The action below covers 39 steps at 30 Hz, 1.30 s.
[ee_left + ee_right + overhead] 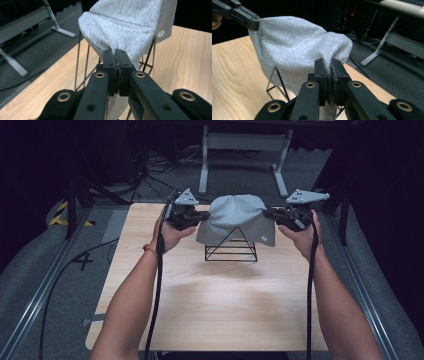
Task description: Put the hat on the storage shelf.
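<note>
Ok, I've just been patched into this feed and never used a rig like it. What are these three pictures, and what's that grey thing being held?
There is no robot arm here: a person stands at a wooden table with a hand-held two-jaw gripper in each hand. The high view looks down from above the person's side, forearms coming in from the bottom. The left gripper is at the left and the right gripper at the right. The other two pictures come from cameras riding on each gripper, looking along its black jaws.

On the table stands a black wire pyramid frame. Draped over its top is a grey knit beanie with a small round white logo near its hem. Each gripper is shut on the beanie's edge, one on either side, with fabric pinched between the jaws in both gripper views.
</note>
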Each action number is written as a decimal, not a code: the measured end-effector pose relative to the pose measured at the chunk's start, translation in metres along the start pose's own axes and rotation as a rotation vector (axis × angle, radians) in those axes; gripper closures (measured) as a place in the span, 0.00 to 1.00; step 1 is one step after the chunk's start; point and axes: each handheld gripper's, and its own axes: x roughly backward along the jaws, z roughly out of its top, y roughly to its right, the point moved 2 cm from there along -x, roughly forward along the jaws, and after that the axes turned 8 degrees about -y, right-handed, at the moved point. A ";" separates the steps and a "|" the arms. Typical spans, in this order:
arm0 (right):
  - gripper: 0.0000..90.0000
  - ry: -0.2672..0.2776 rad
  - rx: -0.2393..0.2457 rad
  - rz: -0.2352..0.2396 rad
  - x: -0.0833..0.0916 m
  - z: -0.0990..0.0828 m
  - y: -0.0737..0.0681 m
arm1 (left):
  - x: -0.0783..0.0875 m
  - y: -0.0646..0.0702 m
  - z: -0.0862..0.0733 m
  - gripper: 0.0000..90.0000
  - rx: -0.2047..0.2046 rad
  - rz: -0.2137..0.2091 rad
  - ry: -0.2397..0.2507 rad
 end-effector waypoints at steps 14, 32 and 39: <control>0.94 -0.092 -0.010 0.050 -0.028 -0.050 -0.014 | -0.021 0.010 -0.037 0.98 0.028 -0.033 -0.005; 0.94 -0.213 -0.046 0.041 -0.059 -0.096 -0.018 | -0.057 0.020 -0.071 0.98 0.005 0.016 -0.127; 0.89 -0.201 -0.070 0.014 -0.054 -0.099 -0.016 | -0.053 0.022 -0.075 0.97 -0.014 0.043 -0.120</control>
